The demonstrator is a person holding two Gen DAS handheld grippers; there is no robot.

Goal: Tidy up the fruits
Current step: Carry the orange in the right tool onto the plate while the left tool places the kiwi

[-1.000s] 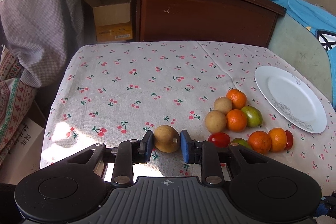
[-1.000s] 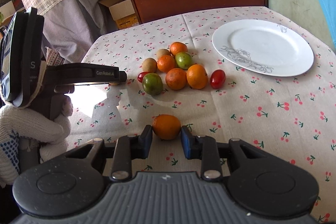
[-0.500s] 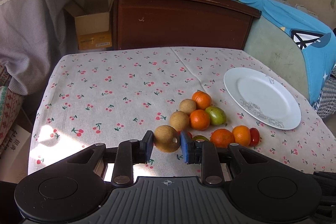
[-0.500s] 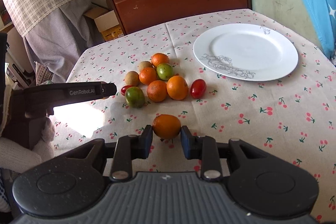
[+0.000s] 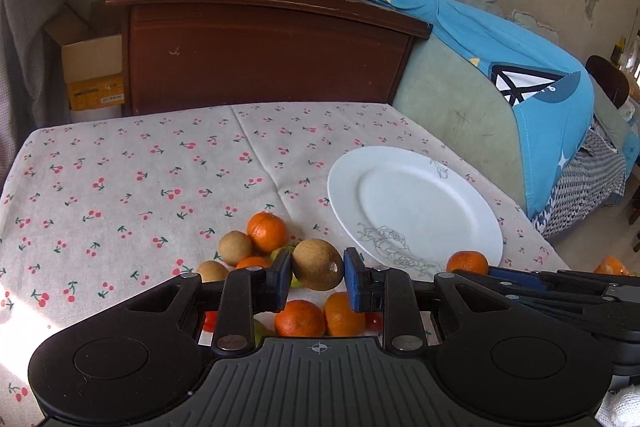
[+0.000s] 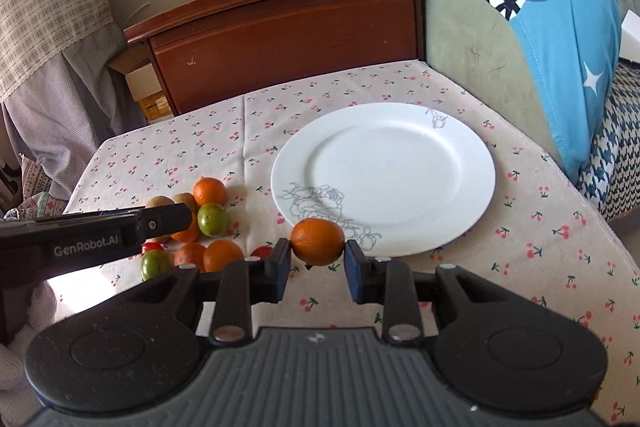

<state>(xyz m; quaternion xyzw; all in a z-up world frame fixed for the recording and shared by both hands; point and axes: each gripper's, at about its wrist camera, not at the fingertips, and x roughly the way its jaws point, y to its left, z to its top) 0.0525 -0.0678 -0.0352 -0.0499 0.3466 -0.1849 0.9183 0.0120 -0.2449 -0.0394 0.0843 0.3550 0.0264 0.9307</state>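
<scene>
- Left gripper clamps a brown fruit above the fruit pile; a slip would scatter the pile.
- Right gripper grips an orange at the white plate edge (plate bare).
- Round fruit could roll off; grippers could collide.

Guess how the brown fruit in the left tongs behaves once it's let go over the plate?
The brown fruit looks round and smooth, so it will probably roll. The white plate appears shallow with a low rim, so it may not stop it. The skin seems firm between the left tongs, so bruising is unlikely.
</scene>
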